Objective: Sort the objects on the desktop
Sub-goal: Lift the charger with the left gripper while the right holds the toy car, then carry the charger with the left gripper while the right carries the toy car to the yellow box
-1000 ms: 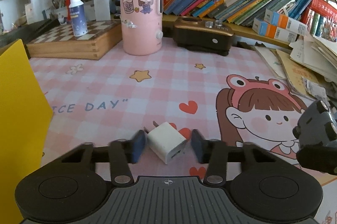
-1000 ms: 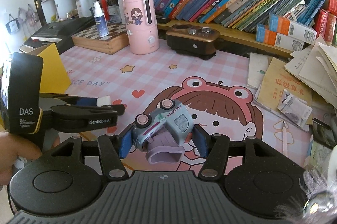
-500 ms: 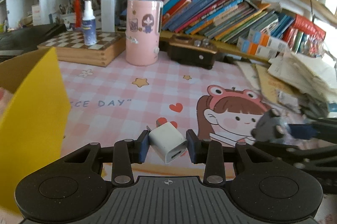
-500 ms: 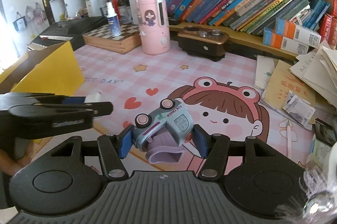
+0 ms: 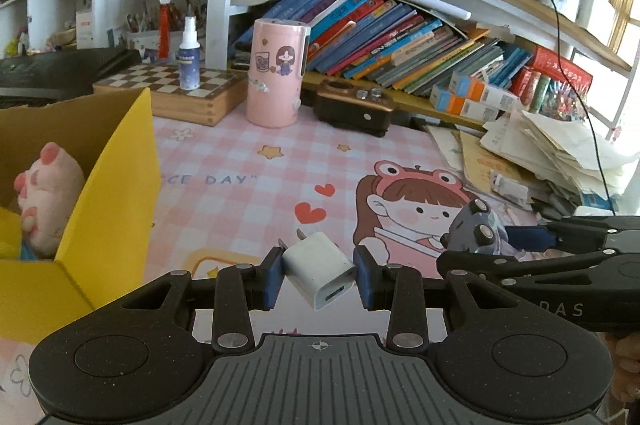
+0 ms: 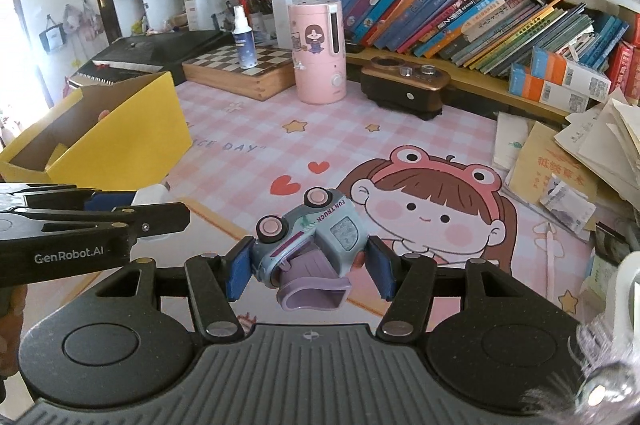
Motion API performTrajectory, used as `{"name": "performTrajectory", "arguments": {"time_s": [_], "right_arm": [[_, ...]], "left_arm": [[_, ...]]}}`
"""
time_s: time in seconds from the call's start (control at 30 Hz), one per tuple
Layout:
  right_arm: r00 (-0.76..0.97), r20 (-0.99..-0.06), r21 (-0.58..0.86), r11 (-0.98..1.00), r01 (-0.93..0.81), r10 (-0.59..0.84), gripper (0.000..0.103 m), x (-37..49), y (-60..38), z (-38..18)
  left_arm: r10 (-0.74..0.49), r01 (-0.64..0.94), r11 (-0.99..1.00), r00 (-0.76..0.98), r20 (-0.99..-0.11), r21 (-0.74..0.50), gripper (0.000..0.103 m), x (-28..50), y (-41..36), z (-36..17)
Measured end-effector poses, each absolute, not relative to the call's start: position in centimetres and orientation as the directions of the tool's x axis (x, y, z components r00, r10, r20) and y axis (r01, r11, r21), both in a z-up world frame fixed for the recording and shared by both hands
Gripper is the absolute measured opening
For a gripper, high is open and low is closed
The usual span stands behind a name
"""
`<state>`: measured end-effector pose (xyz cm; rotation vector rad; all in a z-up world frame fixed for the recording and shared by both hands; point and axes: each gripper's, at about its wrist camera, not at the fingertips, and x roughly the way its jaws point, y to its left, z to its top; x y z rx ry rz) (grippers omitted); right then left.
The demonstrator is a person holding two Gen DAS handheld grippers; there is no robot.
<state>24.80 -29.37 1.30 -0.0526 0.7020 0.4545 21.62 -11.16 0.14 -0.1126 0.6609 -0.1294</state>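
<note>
My left gripper (image 5: 318, 275) is shut on a white USB charger plug (image 5: 318, 269), held tilted above the pink desk mat (image 5: 248, 181). My right gripper (image 6: 306, 269) is shut on a grey-blue toy truck (image 6: 310, 237) with pink wheels and a purple scoop, lying on its side between the pads. A yellow cardboard box (image 5: 108, 209) stands open at the left, with a pink plush toy (image 5: 48, 193) inside it. In the right wrist view the same box (image 6: 132, 137) sits left of centre, and the left gripper (image 6: 132, 199) reaches in from the left edge with the charger.
At the back stand a pink humidifier (image 5: 276, 89), a wooden chessboard box (image 5: 188, 93) with a spray bottle (image 5: 188, 55), and a brown device (image 5: 354, 105). Leaning books (image 5: 392, 41) fill the shelf. Loose papers (image 5: 560, 153) pile up at the right.
Both grippers have risen and pulled back from the mat with their objects. The left one moved more, and the yellow box with the plush inside has come into its view.
</note>
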Motion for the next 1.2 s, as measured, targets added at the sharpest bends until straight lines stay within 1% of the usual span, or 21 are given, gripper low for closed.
{"name": "performTrajectory", "arguments": {"time_s": [0.27,0.53,0.87,1.2], "right_arm": [[0.675,-0.643,0.106,0.915,-0.390,0.362,0.056,22.0,-27.8,2.0],[0.691,-0.639,0.090,0.925,-0.369,0.338,0.056,19.0,-25.6,2.6],[0.694,-0.649,0.077,0.935,-0.347,0.311,0.056,14.9,-22.2,2.9],[0.690,-0.652,0.075,0.932,-0.355,0.315,0.056,10.4,-18.5,2.9]], "left_arm": [[-0.172,0.105,0.983,0.800,-0.575,-0.149,0.035,18.7,-9.5,1.3],[-0.169,0.093,0.983,0.801,-0.574,-0.159,0.035,15.8,-6.5,1.3],[-0.196,0.117,0.978,0.798,-0.570,-0.172,0.035,12.1,-3.4,1.2],[-0.193,0.119,0.979,0.797,-0.572,-0.165,0.035,7.9,0.1,1.3]]}}
